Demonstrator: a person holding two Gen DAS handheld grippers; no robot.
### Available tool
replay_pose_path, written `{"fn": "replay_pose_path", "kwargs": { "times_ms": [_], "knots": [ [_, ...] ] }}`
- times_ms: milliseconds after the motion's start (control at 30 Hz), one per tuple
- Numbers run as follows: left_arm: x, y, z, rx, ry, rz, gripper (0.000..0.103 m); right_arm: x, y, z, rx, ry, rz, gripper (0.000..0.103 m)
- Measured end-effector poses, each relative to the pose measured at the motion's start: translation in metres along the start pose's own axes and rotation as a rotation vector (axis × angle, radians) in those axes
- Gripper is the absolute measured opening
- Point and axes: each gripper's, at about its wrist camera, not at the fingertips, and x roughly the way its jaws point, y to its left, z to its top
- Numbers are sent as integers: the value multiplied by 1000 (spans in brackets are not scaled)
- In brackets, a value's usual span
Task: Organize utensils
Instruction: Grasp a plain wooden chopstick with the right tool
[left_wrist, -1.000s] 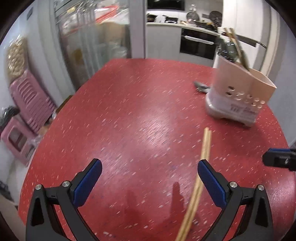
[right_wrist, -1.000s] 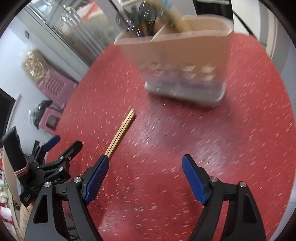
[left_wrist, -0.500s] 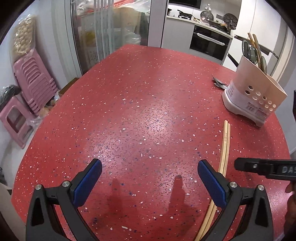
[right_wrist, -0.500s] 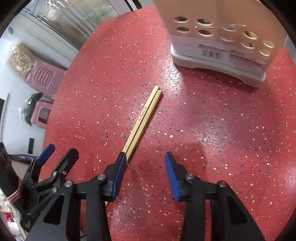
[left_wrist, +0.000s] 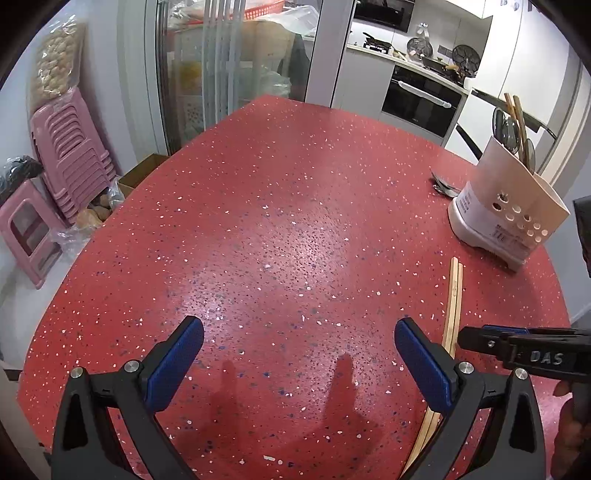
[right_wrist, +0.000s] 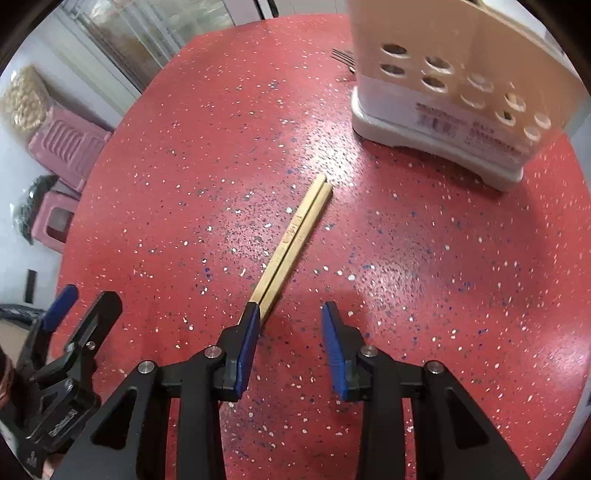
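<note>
Two chopsticks lie side by side on the red counter, near the perforated utensil holder but apart from it. A second ago the right gripper stood wide and farther off; now its jaws are closing, half-narrowed, over the pair's near end (nothing pinched yet, the left pad just beside the sticks). That suggests the pickup is imminent. Meanwhile the left gripper hangs wide open and empty. Other utensils already stand in the holder.
</note>
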Motion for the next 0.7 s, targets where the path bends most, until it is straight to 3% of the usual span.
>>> {"fn": "replay_pose_path", "kwargs": {
  "times_ms": [333, 567, 700],
  "knots": [
    [-6, 8, -3, -17, -18, -11, 103, 12, 36, 10, -55, 7, -69, 36],
    [-7, 12, -5, -25, -19, -7, 103, 8, 16, 5, -2, -10, 37, 36],
    [-7, 9, -5, -18, -20, -8, 103, 10, 8, 7, 4, 2, 3, 35]
  ]
}}
